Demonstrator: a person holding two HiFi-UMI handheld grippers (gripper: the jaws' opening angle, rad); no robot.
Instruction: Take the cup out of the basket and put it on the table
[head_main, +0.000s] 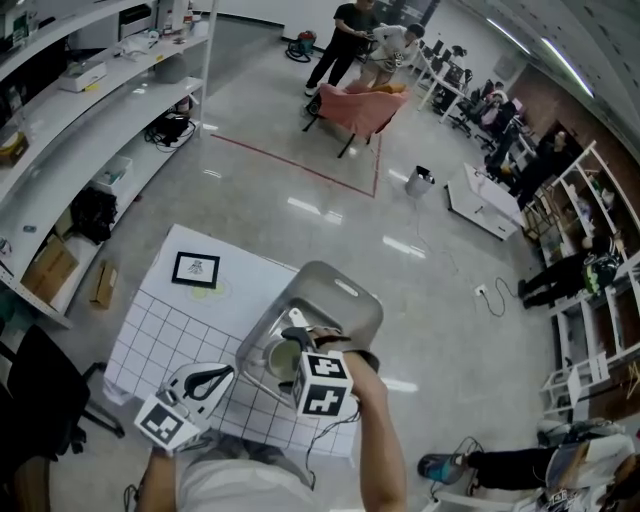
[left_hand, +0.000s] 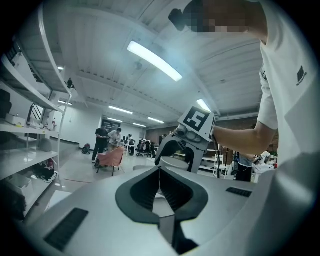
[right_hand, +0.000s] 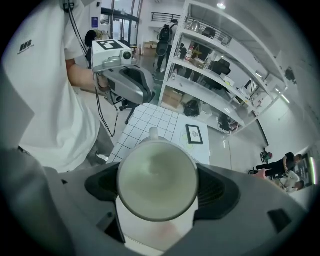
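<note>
A pale cup sits between the jaws of my right gripper, which is shut on it over the near left part of the metal basket. In the right gripper view the cup fills the middle, its mouth towards the camera and its handle pointing away, with the right gripper clamped on both sides. My left gripper hangs over the table's near edge, left of the basket, shut on nothing; its jaws meet in the left gripper view. The basket stands on the white gridded table.
A small framed picture lies at the table's far left corner. Long white shelves run along the left. People stand round a pink chair far across the floor. A dark chair stands at the table's left.
</note>
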